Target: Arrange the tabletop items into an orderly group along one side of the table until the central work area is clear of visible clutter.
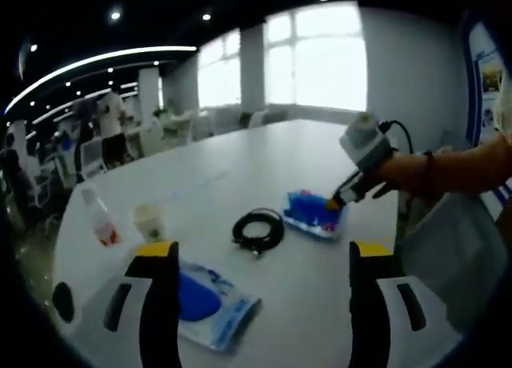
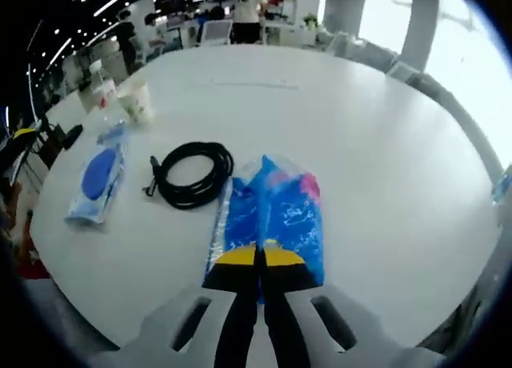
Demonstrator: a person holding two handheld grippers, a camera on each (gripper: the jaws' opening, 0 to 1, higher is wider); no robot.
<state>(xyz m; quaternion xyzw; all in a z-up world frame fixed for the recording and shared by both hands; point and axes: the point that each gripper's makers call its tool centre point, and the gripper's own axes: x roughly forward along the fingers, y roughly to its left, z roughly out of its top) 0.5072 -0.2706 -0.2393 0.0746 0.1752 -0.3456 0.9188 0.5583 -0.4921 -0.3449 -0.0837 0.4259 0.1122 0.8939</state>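
Blue plastic packet sits mid-table, and the right gripper has its jaws pressed together on the packet's near edge — pinched, by the look of it, on a thin lip of film. From the left gripper view, that same right gripper meets the packet at its far corner. The left gripper hangs with jaws wide apart over the near table, gripping nothing, a flat blue-and-white pouch just below it.

Beside the packet lies a coiled black cable, close but apart. Further off stand a paper cup and a small bottle.

My call: drag the packet low and slow toward the cup-and-bottle side, keeping clear of the cable. Thin film can slip or tear, so a steady pull beats a jerk.
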